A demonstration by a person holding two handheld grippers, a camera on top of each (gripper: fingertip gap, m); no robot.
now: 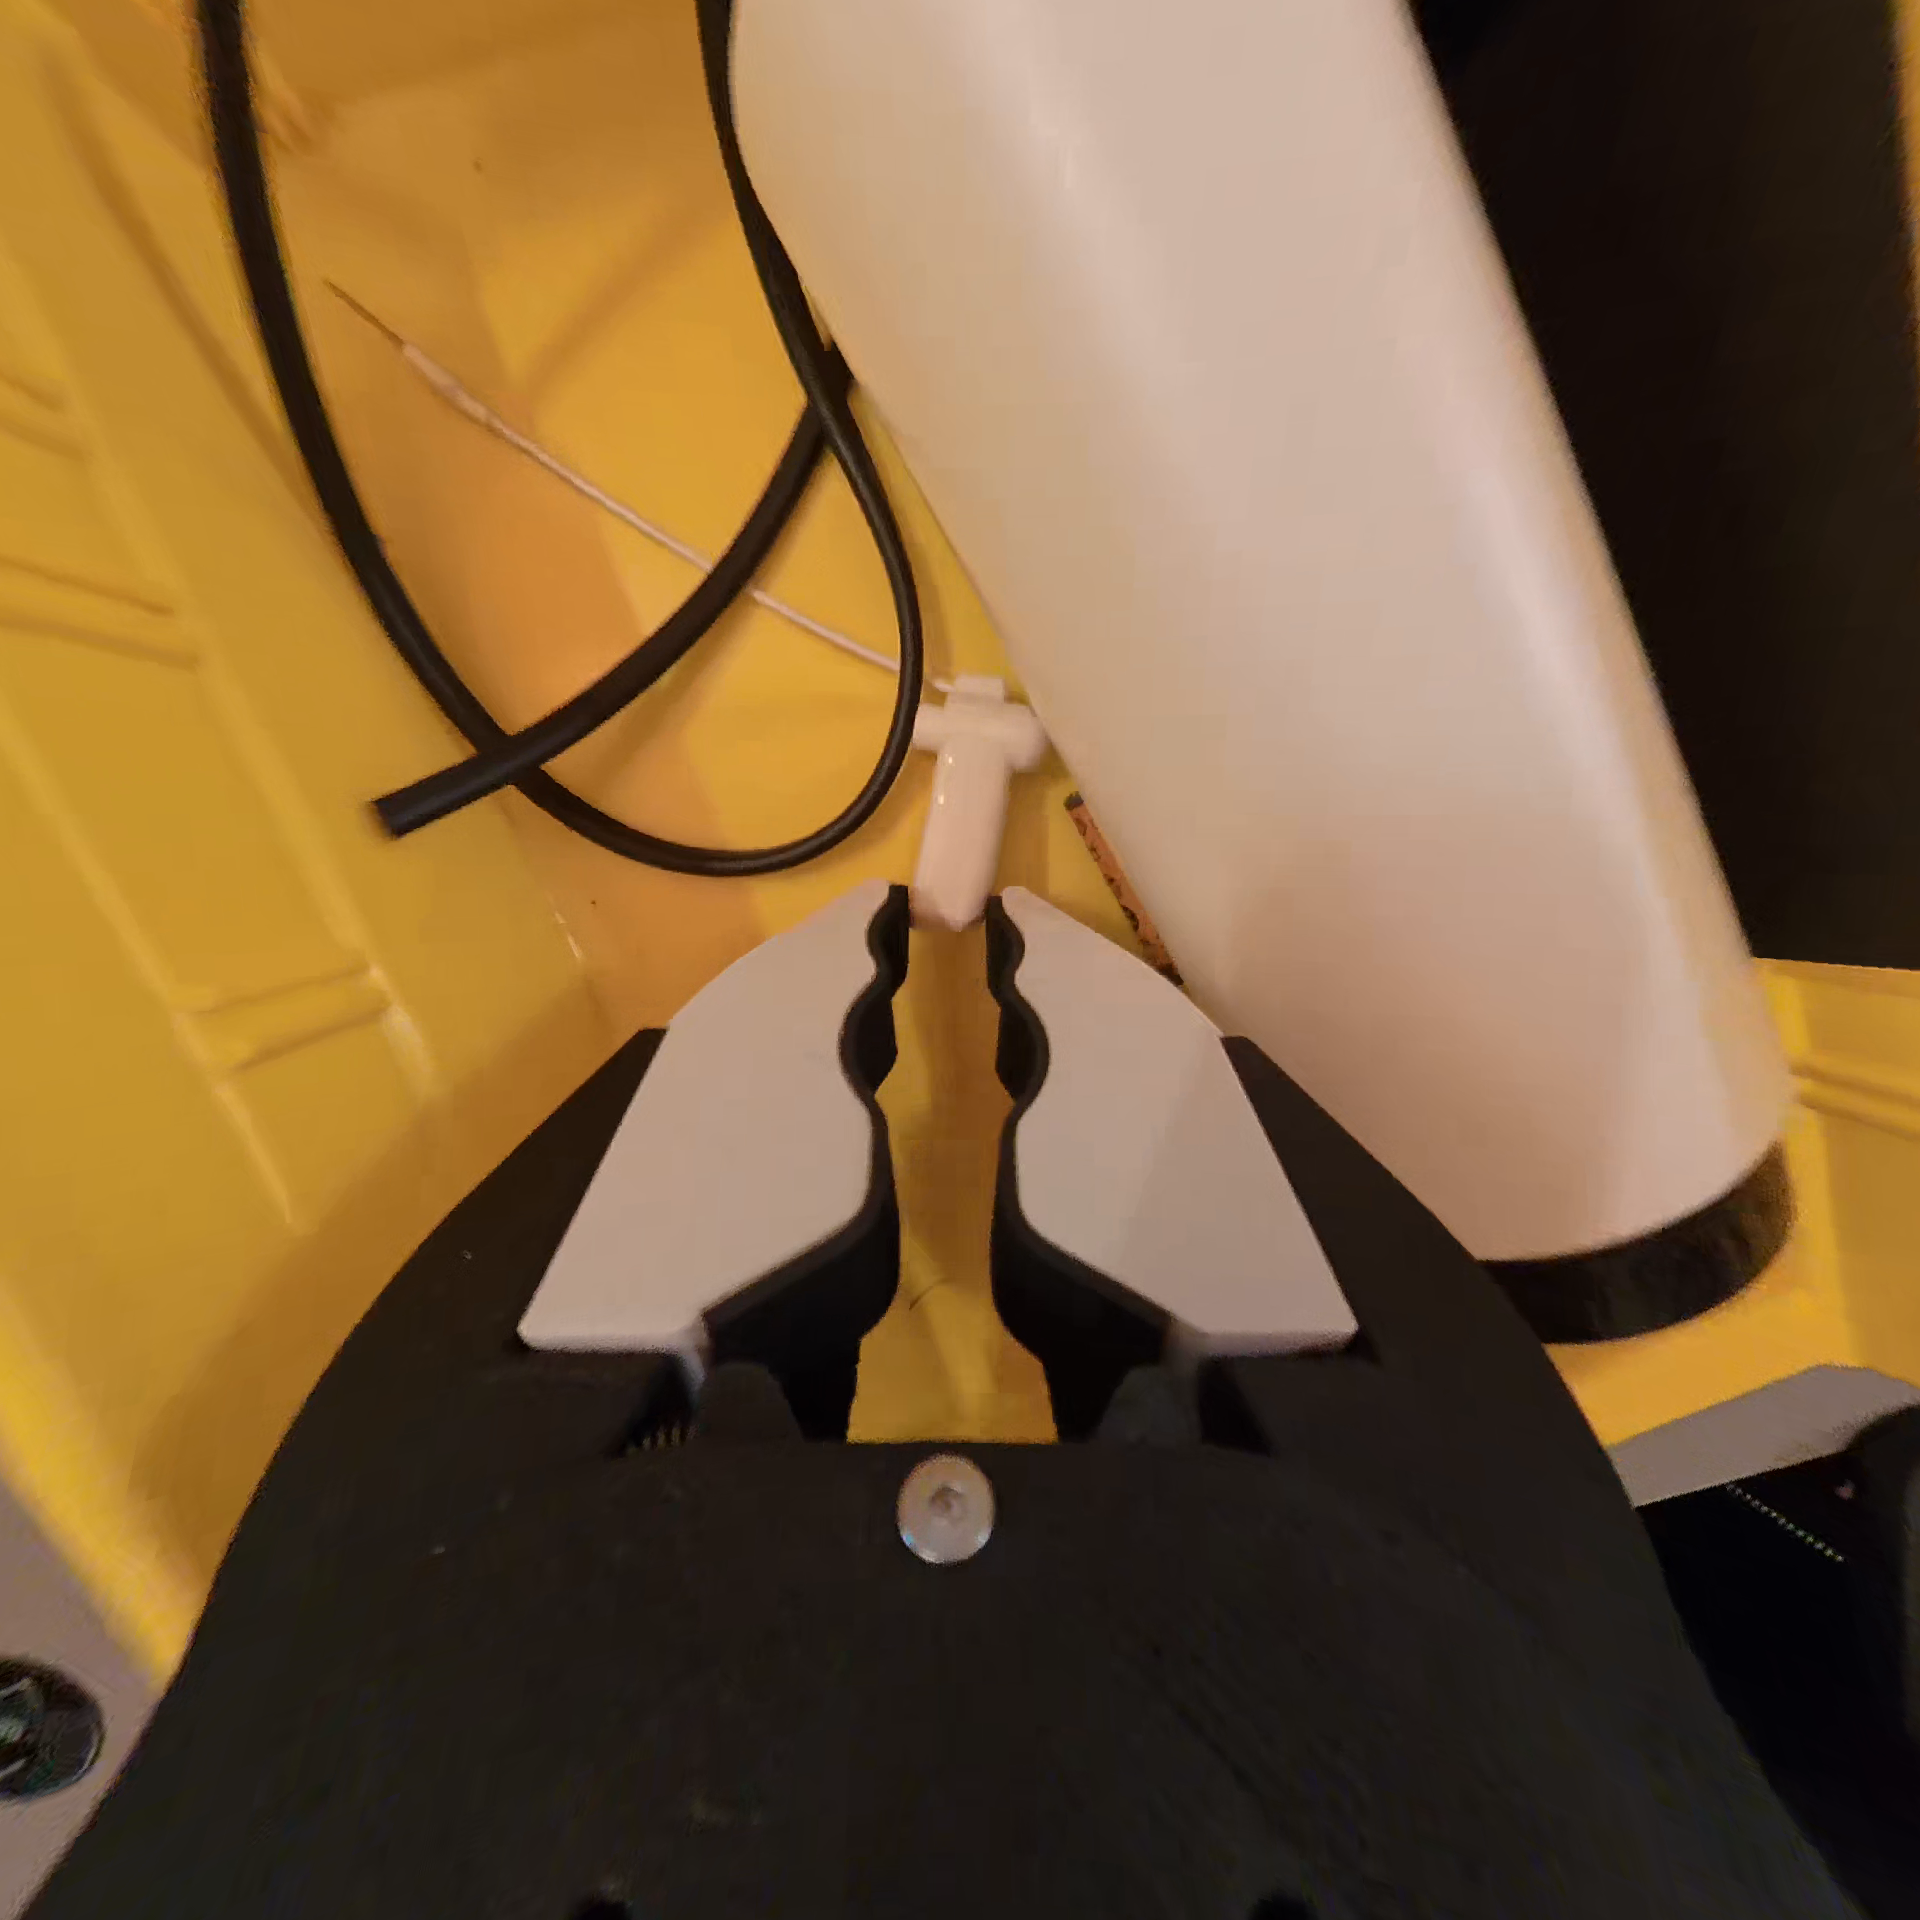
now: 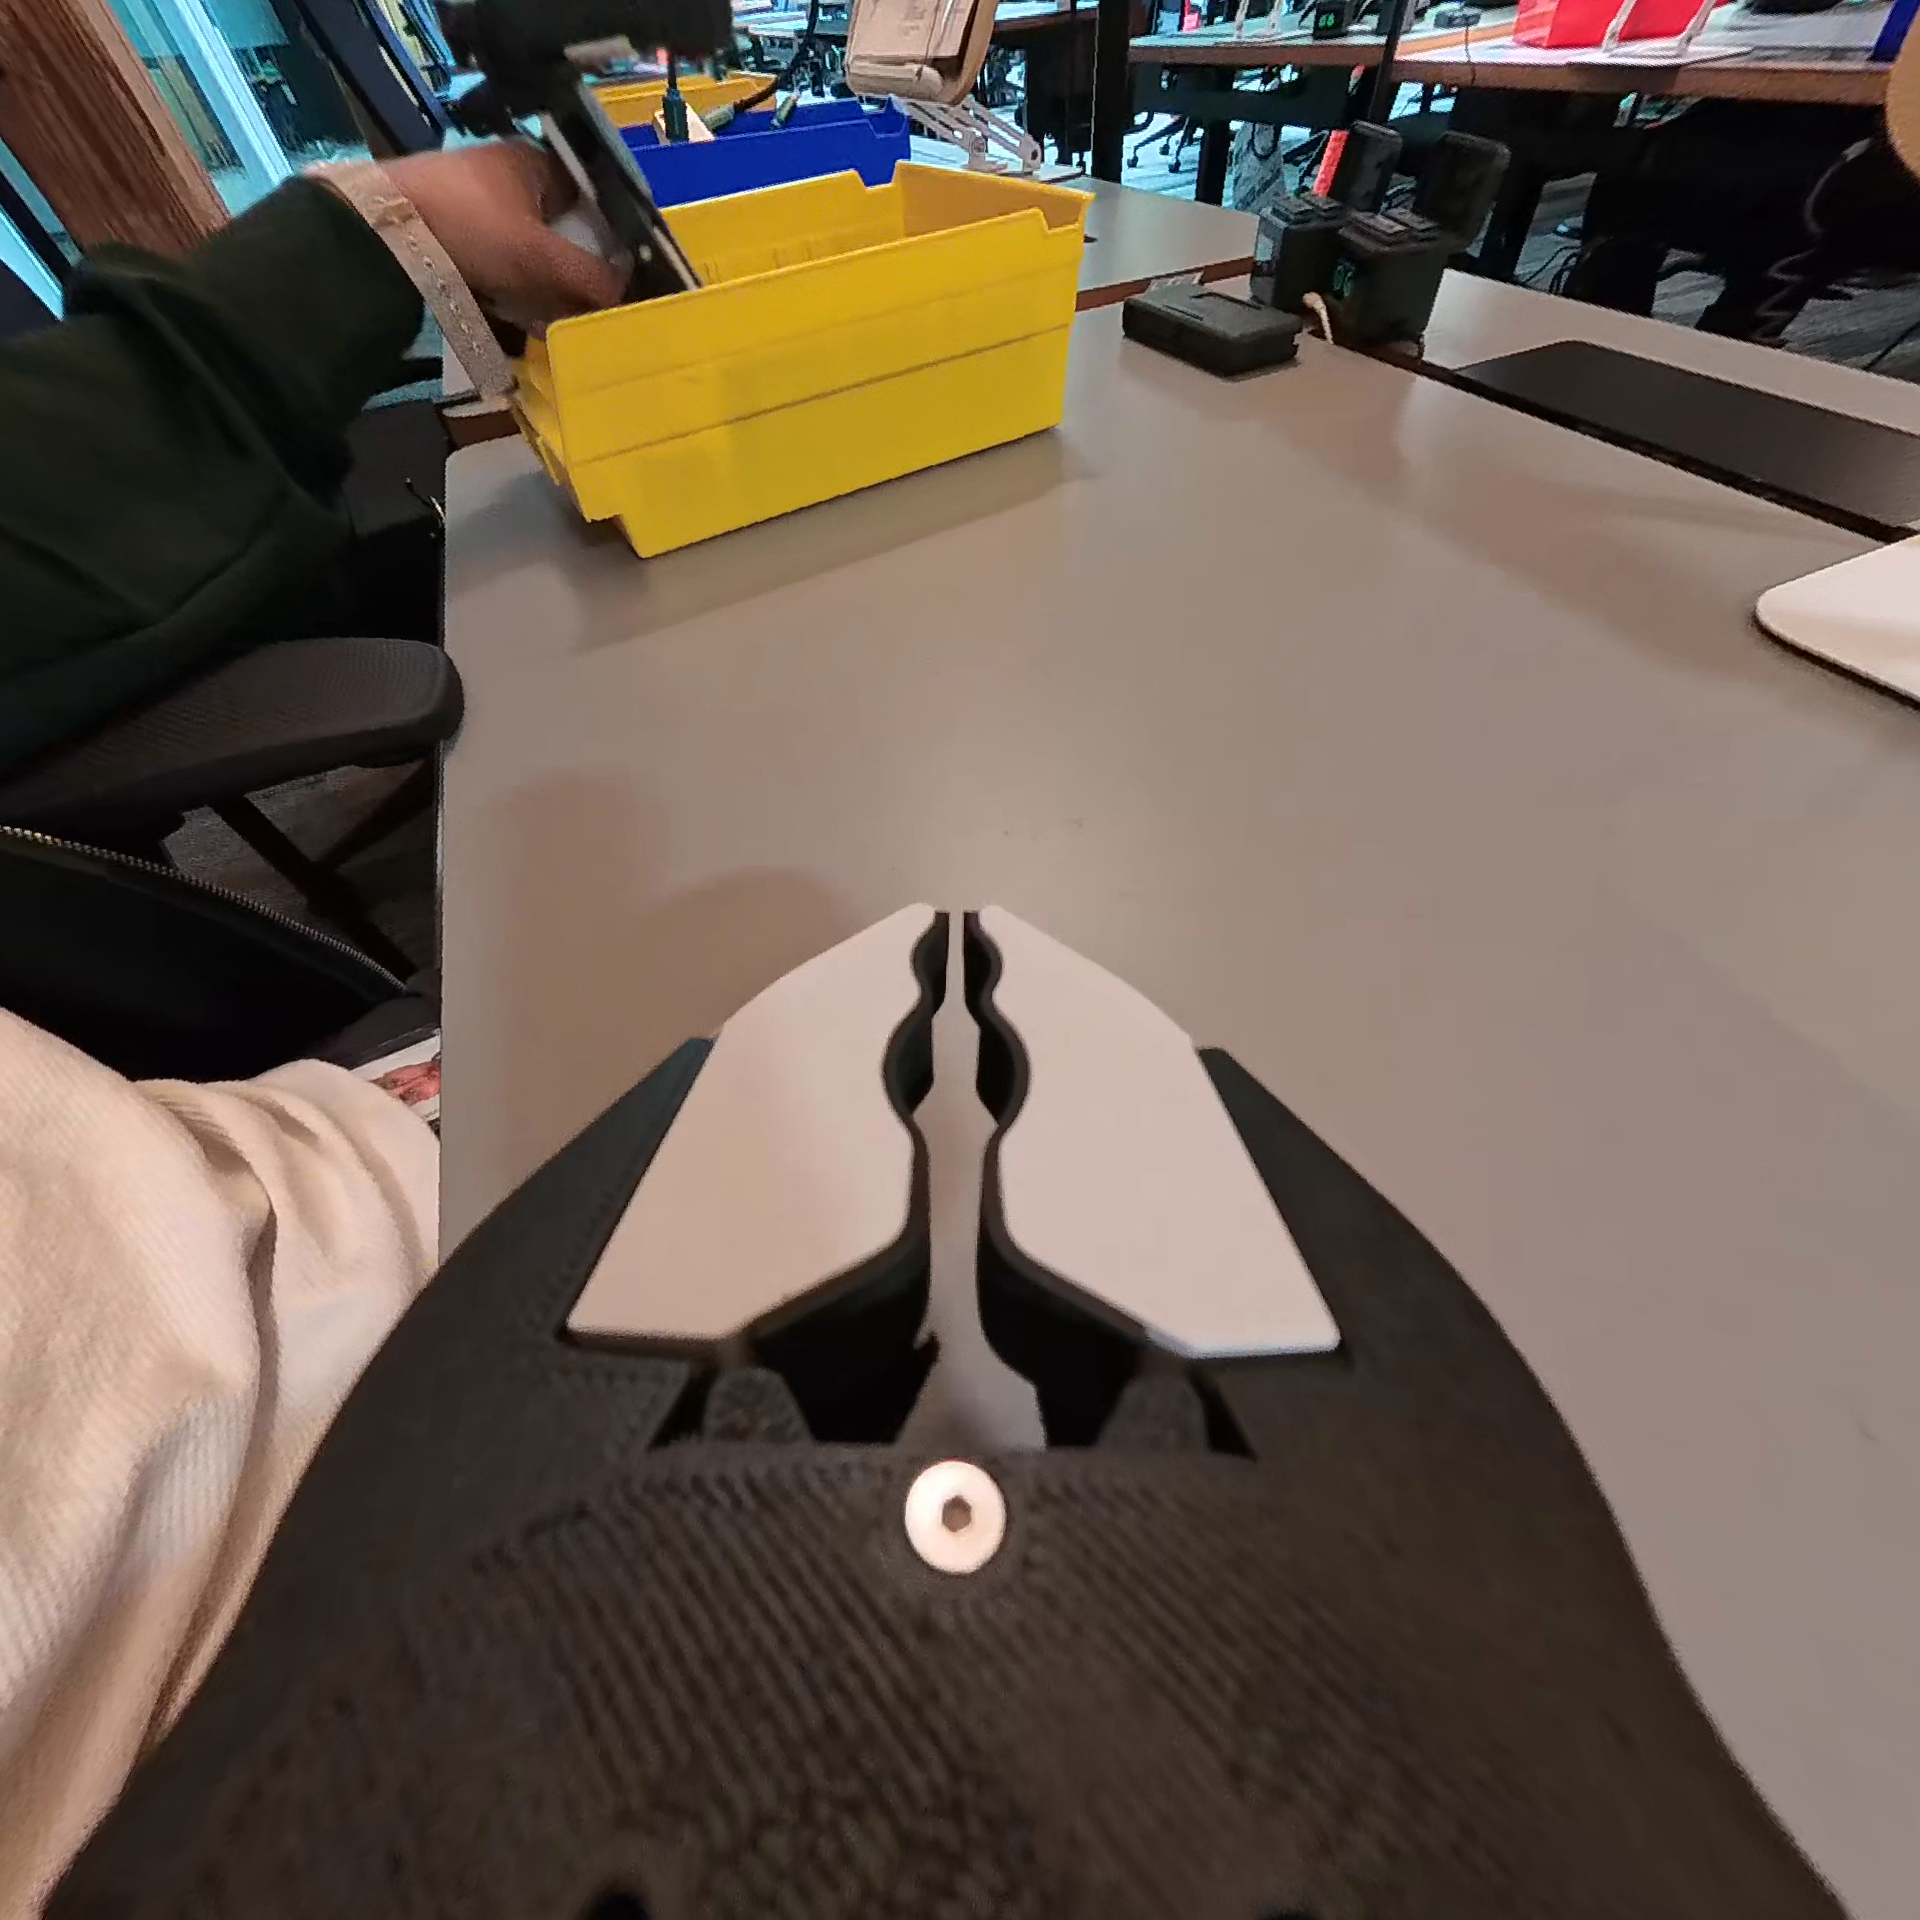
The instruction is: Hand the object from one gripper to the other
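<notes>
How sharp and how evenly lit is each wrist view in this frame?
Left wrist view: warm yellow cast inside the bin, motion blur on the white tube and black cable; the left tongs stay fairly sharp. Right wrist view: even light, soft shadows on the table, wide-angle bending at edges, right tongs crisp.

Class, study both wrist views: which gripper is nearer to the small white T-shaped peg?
Left. The left gripper is inside the yellow bin, its fingertips at the small white T-shaped peg. The right gripper hovers over the grey table, apart from the bin.
</notes>
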